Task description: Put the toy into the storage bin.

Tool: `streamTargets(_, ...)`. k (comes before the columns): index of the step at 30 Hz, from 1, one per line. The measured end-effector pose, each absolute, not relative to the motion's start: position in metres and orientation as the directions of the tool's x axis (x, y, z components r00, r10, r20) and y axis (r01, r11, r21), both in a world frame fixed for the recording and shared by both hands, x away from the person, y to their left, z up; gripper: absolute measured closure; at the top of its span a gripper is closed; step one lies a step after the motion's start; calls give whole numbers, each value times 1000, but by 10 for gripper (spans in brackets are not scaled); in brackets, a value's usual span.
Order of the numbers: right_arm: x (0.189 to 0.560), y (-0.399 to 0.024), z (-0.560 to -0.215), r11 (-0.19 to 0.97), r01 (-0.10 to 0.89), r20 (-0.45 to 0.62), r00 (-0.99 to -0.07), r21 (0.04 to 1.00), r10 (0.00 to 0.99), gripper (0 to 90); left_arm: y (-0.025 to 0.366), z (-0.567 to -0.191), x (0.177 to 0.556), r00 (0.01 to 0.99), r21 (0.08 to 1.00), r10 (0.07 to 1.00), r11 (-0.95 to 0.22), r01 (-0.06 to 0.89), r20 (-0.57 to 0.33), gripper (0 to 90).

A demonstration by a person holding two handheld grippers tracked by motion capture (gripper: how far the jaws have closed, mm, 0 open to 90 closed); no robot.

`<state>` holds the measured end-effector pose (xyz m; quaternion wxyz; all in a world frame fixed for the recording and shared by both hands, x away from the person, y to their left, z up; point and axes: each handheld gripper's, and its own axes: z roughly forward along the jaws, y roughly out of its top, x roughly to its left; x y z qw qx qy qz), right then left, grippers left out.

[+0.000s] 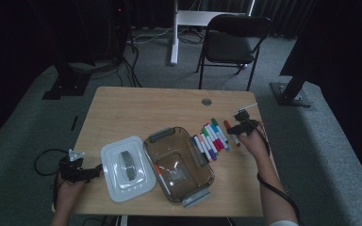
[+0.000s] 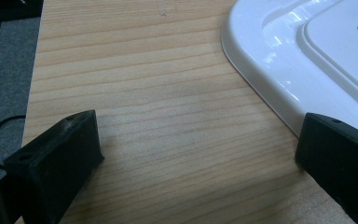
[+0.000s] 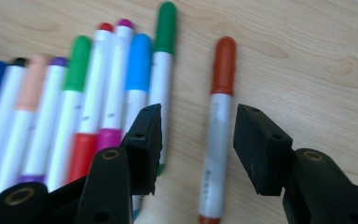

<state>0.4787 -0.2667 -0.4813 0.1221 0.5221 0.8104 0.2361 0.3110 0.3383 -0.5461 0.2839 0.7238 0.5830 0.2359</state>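
Note:
A row of several coloured markers [image 1: 210, 140] lies right of the clear plastic box [image 1: 179, 164]. One red-brown marker [image 3: 217, 126] lies apart from the row [image 3: 88, 102], flat on the wood. My right gripper [image 3: 196, 140] is open, with its jaws on either side of that marker's grey barrel and a gap to each. From above, the right gripper [image 1: 243, 126] sits over the red marker [image 1: 231, 133]. An orange marker [image 1: 160, 175] lies inside the box. My left gripper [image 2: 191, 154] is open over bare wood, its right jaw against the rim of the white lid [image 2: 303, 60].
The white lid [image 1: 125, 167] with a grey handle lies left of the box. My left gripper [image 1: 78, 170] is near the table's left edge [image 1: 78, 141]. A black chair [image 1: 231, 42] stands beyond the table. A round grommet [image 1: 206, 101] is set in the tabletop.

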Motion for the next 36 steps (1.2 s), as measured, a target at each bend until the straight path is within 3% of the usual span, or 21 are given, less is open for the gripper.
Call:
streamTargets(15, 504, -266, -503, 329, 830, 53, -392, 450, 918, 662, 338, -546, 311, 210, 686, 978, -160, 710, 11, 6)
streamTargets(24, 504, -266, -509, 336, 841, 34, -386, 424, 922, 656, 338, -546, 311, 210, 686, 978, -160, 710, 11, 6)
streamTargets(28, 503, -265, -513, 356, 840, 16, -397, 409, 918, 679, 338, -546, 311, 210, 686, 978, -160, 710, 11, 6)
streamTargets(31, 503, -264, -513, 356, 839, 1, -391, 412, 920, 749, 338, -546, 311, 210, 686, 978, -160, 710, 11, 5)
streamTargets(36, 503, -263, -512, 341, 845, 11, -379, 412, 925, 763, 338, -546, 311, 209, 686, 978, -159, 710, 11, 5)
